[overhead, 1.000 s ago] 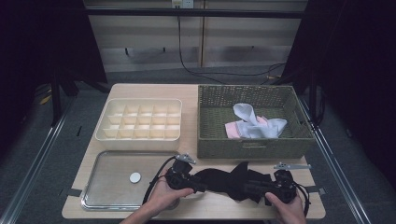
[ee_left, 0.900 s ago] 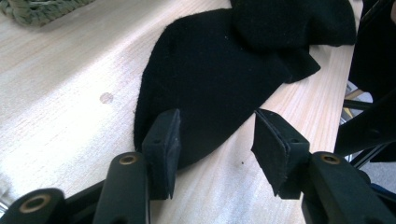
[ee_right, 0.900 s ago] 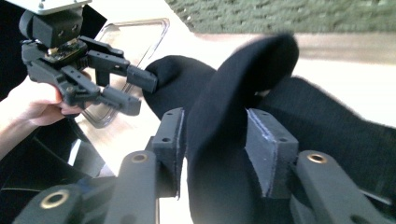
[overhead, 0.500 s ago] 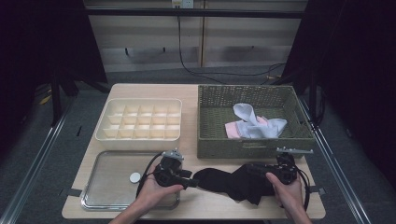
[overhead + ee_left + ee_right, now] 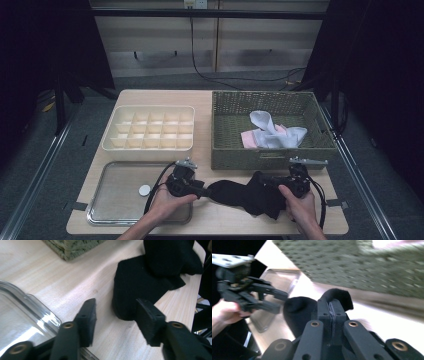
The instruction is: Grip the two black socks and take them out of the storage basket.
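The black sock (image 5: 245, 195) is spread on the worktop (image 5: 220, 220) before the basket (image 5: 270, 155), no fold yet completed. One end is pinched in the right tool (image 5: 331, 311), just clamped shut; the left tool (image 5: 116, 315) is spread, narrowing around the other end, not yet gripping. The pinched part is hidden.
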Demonstrator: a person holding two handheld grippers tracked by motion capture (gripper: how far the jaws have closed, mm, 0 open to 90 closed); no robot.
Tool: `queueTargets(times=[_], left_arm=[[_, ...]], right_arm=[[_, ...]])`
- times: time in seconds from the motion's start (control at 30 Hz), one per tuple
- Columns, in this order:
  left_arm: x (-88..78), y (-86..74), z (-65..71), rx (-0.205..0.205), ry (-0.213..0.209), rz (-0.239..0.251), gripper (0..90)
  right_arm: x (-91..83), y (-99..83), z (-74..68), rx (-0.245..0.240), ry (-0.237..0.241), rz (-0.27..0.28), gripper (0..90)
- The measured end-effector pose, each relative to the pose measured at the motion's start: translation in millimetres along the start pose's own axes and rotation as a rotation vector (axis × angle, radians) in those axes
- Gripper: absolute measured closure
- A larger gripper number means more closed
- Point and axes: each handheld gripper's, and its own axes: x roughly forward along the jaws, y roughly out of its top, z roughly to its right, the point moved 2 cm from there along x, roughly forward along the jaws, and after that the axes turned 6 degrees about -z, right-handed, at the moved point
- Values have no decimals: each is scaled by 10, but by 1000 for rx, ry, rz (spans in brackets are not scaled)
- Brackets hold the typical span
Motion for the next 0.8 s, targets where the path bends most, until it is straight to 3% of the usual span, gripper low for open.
queueTargets(times=[0.07,0.13,0.2,0.23,0.3,0.47,0.57,0.8], left_arm=[[36,-8,10,1,1,-15,606],[72,-19,22,-13,-32,-32,648],[84,-26,46,11,-22,-35,723],[84,-27,53,7,-36,-38,754],[45,-23,74,7,-72,-22,811],[-53,-38,135,31,-81,-6,856],[-56,-68,114,10,-80,-4,854],[-92,-84,66,-10,-66,5,745]], right_arm=[[-5,33,-75,-23,4,7,887],[-16,78,-149,-45,15,22,888],[-23,127,-212,-68,28,38,889],[-27,152,-245,-74,32,44,889],[-31,206,-304,-89,41,59,889],[-11,315,-448,-126,66,96,889],[94,297,-527,-149,86,78,887],[463,112,-597,-176,102,-47,877]])
